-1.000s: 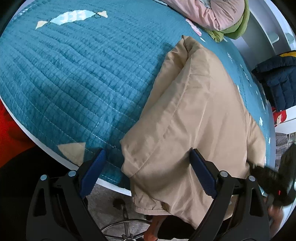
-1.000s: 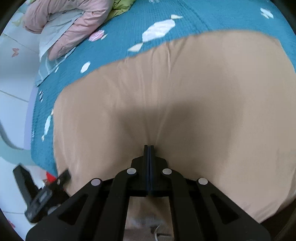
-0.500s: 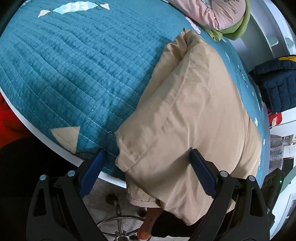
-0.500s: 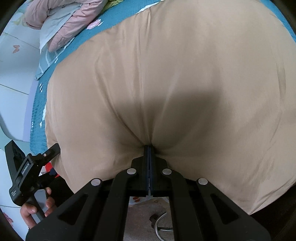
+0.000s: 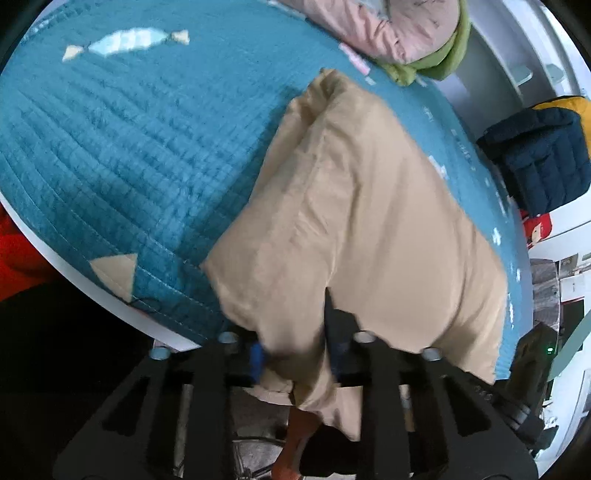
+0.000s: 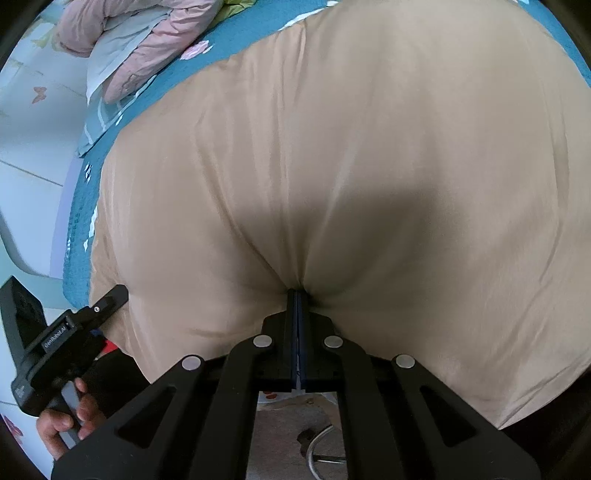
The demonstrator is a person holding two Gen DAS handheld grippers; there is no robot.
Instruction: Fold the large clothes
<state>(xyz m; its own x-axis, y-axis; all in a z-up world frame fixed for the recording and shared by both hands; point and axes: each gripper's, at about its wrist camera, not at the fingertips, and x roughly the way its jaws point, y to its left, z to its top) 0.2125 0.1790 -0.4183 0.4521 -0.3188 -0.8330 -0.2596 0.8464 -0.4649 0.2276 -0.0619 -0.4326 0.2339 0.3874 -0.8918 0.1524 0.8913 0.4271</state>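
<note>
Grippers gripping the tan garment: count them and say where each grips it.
2. The left gripper pinches the tan garment at its near corner hanging over the bed's edge; the right gripper clamps the near hem farther right.

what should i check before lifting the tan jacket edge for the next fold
1. Right gripper shut on the tan jacket: ok, fabric puckers into the closed fingers.
2. Left gripper on the jacket's near corner: ok, fingers closed on a bunch of cloth, though the picture is blurred.
3. Both grips on the near edge overhanging the teal quilt: ok.
4. Fold path toward the pink clothes pile: ok, quilt between is bare.
5. How many jacket layers each gripper holds: cannot tell.
</note>
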